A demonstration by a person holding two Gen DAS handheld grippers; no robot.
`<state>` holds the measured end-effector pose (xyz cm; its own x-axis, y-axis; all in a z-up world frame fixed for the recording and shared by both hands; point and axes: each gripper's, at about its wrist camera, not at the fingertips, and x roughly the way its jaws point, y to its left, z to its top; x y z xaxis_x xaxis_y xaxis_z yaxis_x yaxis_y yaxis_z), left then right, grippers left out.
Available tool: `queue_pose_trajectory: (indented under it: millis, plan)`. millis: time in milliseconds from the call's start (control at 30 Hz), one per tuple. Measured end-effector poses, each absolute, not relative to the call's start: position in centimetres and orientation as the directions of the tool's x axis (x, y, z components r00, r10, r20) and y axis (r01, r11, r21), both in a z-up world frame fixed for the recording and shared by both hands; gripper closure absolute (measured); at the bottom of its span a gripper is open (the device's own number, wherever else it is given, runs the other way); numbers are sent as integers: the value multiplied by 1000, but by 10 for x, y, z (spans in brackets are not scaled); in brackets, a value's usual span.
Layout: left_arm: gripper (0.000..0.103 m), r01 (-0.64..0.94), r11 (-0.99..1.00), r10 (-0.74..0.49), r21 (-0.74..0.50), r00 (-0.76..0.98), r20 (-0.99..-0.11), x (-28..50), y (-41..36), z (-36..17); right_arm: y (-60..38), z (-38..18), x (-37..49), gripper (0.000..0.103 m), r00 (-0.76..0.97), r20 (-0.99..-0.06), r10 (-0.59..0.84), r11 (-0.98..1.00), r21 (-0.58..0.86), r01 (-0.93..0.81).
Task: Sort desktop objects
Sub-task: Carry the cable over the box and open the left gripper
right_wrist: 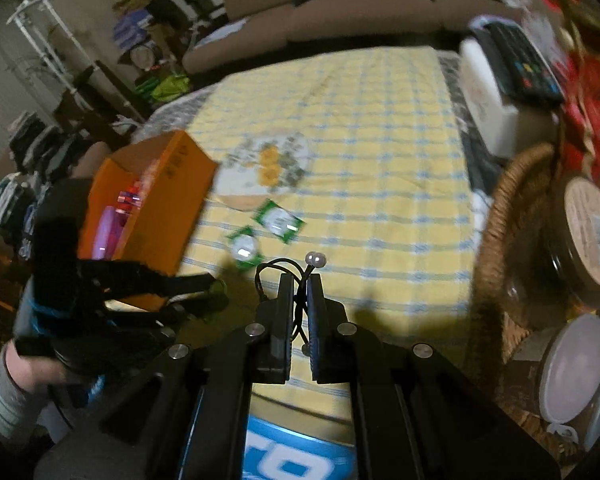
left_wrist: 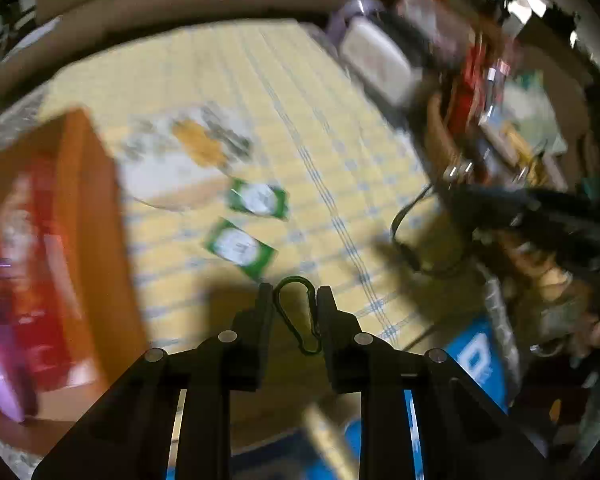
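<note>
My left gripper (left_wrist: 295, 294) is shut on a dark green carabiner (left_wrist: 296, 312) and holds it above the yellow checked cloth (left_wrist: 300, 120). My right gripper (right_wrist: 300, 280) is shut on a black elastic hair tie with two pearl beads (right_wrist: 315, 259). Two green packets (left_wrist: 240, 246) (left_wrist: 258, 199) lie on the cloth ahead; they also show in the right wrist view (right_wrist: 278, 220) (right_wrist: 244, 247). An orange box (left_wrist: 80, 216) (right_wrist: 156, 196) with red and purple items stands at the left. The left gripper (right_wrist: 212, 292) appears at the left of the right wrist view.
A floral plate (left_wrist: 172, 160) (right_wrist: 268, 160) lies behind the packets. A wicker basket (right_wrist: 499, 232) with jars stands at the right. A white box (right_wrist: 491, 108) with a remote control (right_wrist: 519, 60) sits at the back right. A sofa (right_wrist: 339, 20) runs beyond the table.
</note>
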<state>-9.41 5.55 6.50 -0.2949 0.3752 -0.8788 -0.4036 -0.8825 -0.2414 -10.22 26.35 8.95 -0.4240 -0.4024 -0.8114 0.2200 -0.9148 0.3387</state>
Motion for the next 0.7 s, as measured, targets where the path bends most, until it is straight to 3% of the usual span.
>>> queue_pose_trajectory:
  millis: [167, 700]
  plan:
    - [81, -349, -917, 323, -192, -371, -871, -106, -37, 108, 196, 125, -111, 96, -423, -772, -475, -875, 361, 323]
    - [81, -108, -989, 136, -101, -393, -909, -133, -212, 52, -47, 88, -166, 97, -261, -793, -550, -789, 391, 474]
